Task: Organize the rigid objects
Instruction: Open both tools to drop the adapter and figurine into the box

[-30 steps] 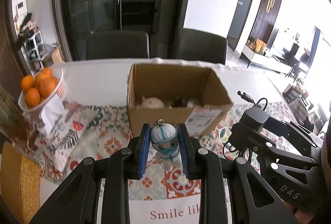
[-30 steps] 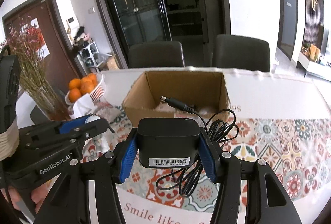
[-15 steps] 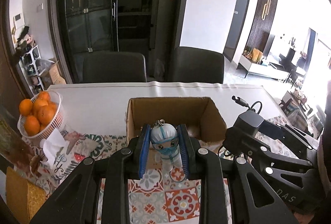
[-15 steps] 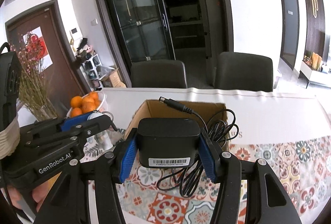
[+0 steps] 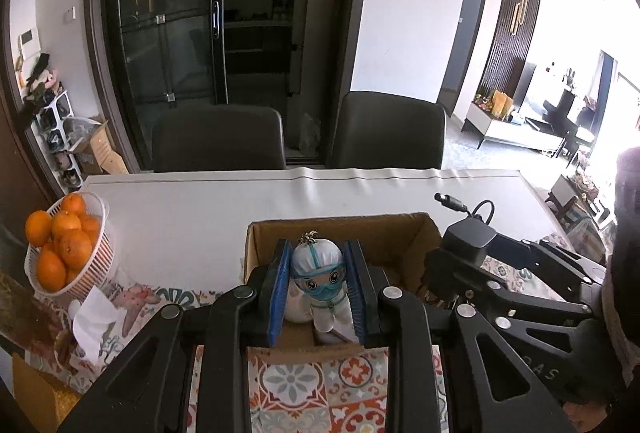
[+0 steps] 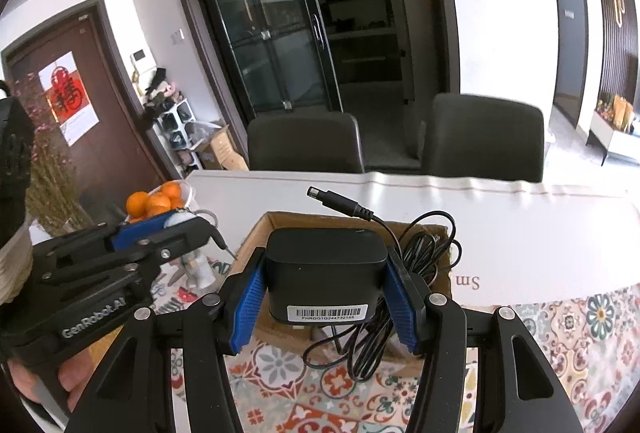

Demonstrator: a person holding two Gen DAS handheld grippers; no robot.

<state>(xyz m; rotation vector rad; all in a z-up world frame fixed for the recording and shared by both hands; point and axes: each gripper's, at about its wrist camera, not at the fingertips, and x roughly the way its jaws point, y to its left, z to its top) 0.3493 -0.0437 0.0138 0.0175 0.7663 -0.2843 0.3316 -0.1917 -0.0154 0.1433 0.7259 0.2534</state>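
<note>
My left gripper [image 5: 318, 273] is shut on a small white-and-blue doll keychain [image 5: 318, 279] and holds it above the open cardboard box [image 5: 256, 245]. My right gripper [image 6: 326, 281] is shut on a black power adapter [image 6: 326, 273] whose coiled cable [image 6: 420, 265] hangs to the right, its plug [image 6: 340, 203] sticking up. The adapter hovers over the same box [image 6: 256, 233]. The right gripper also shows at the right of the left wrist view [image 5: 472, 249], the left gripper at the left of the right wrist view [image 6: 160, 233].
A white basket of oranges [image 5: 60, 245] stands at the table's left, with a tissue pack [image 5: 92, 325] below it. A patterned tablecloth [image 6: 580, 333] covers the near table. Two dark chairs [image 5: 218, 137] stand behind the far edge. Dried flowers [image 6: 44, 161] stand far left.
Both grippers have risen and moved forward over the box with their objects still held; the box now lies lower in both views.
</note>
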